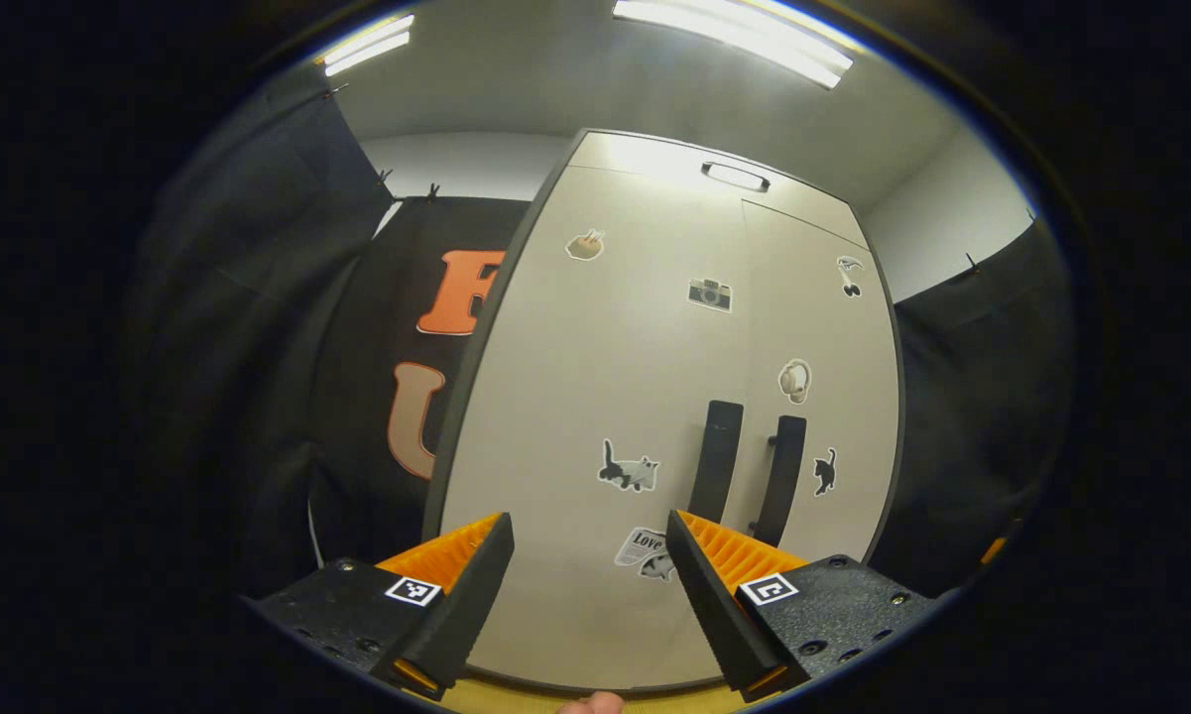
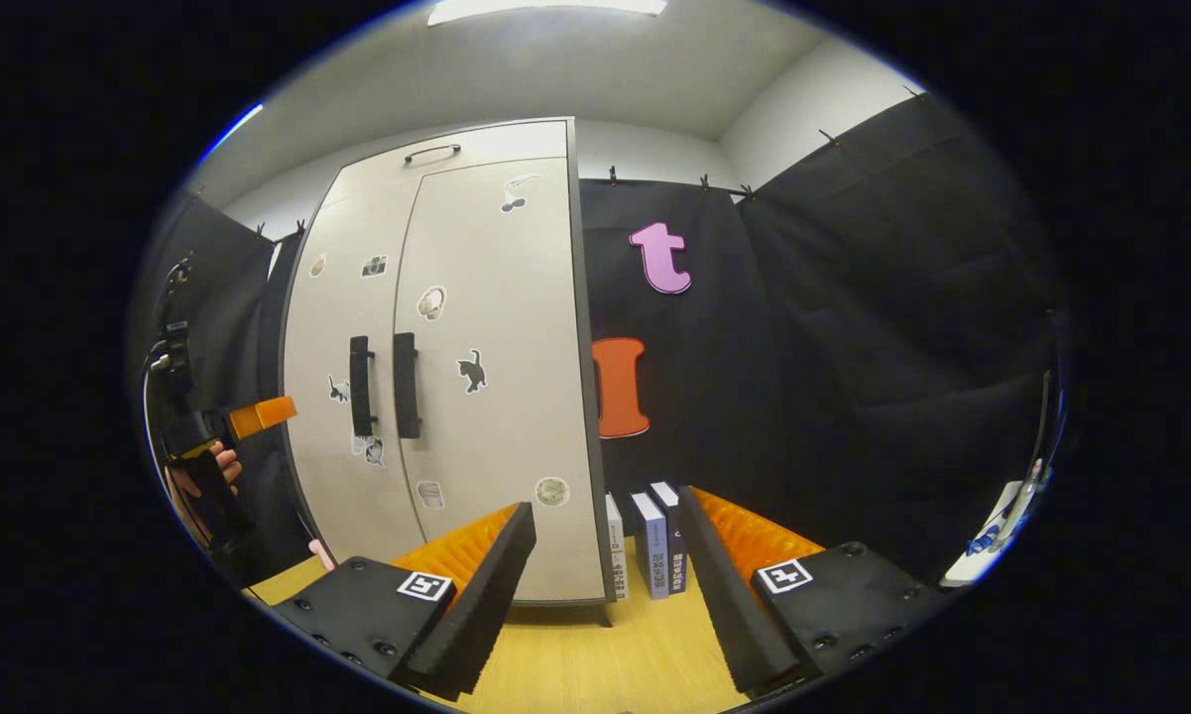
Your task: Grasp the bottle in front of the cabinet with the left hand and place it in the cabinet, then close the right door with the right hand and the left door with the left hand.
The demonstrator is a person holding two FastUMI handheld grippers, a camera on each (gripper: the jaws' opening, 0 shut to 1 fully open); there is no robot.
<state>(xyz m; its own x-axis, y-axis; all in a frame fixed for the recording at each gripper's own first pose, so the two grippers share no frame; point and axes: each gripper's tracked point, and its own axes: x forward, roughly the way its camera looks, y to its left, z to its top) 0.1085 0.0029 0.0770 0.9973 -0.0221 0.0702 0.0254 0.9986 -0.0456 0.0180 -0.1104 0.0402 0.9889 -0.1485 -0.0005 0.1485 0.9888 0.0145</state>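
Left gripper [image 1: 588,585] spread and empty, cabinet [image 1: 655,397] directly ahead with both doors closed, right gripper [image 2: 605,585] likewise spread, books [image 2: 655,540] beyond its fingertips.

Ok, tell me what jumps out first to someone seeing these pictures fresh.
The tall pale cabinet stands out, both doors shut, its two dark handles side by side at the centre seam, stickers such as a cat dotted around. In the right gripper view, books stand upright on the wooden surface beside it. Each tool, left and right, is open and empty.
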